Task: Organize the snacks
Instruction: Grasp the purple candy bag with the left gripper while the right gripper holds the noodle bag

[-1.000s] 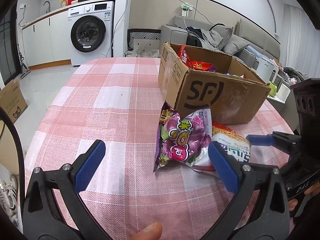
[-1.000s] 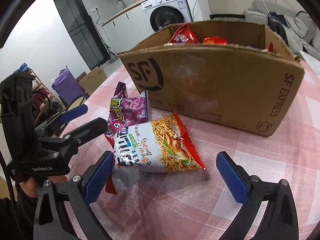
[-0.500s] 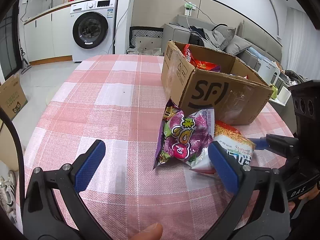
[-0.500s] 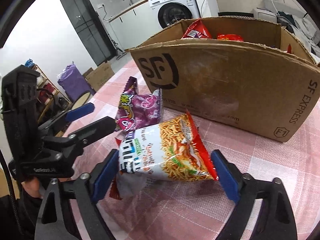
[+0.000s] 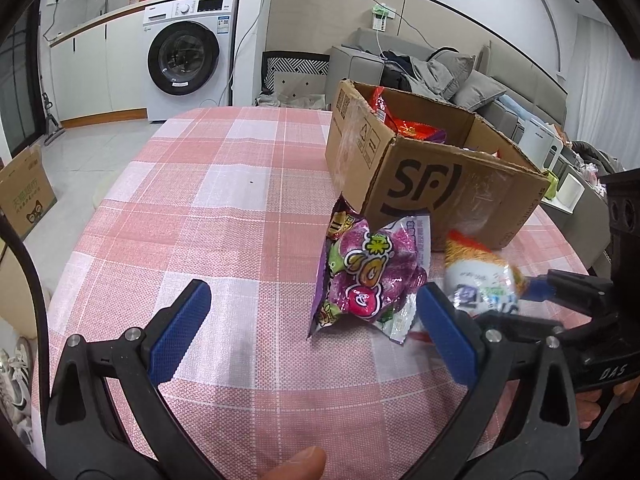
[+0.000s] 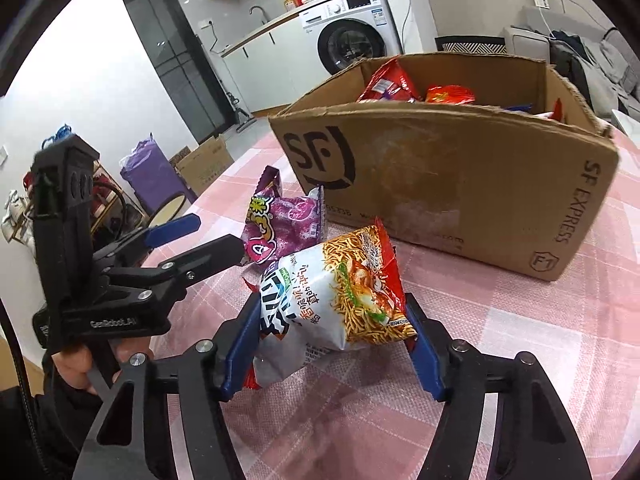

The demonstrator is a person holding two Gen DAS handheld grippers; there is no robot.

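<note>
Jaws of the right gripper (image 6: 332, 344) are closing on the white-and-orange crinkly noodle-snack bag (image 6: 340, 296), both blue pads pressing its sides, lifting it off the pink checked bench (image 6: 500, 320). Left gripper (image 5: 312, 328) stands wide open with nothing between its jaws. Just beside, the purple foil snack bag (image 5: 372, 276) lies against the brown cardboard box (image 5: 432, 184) holding red packets.

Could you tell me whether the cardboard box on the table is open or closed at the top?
Open. The cardboard box has no flaps over its top, and red snack bags show inside.
</note>
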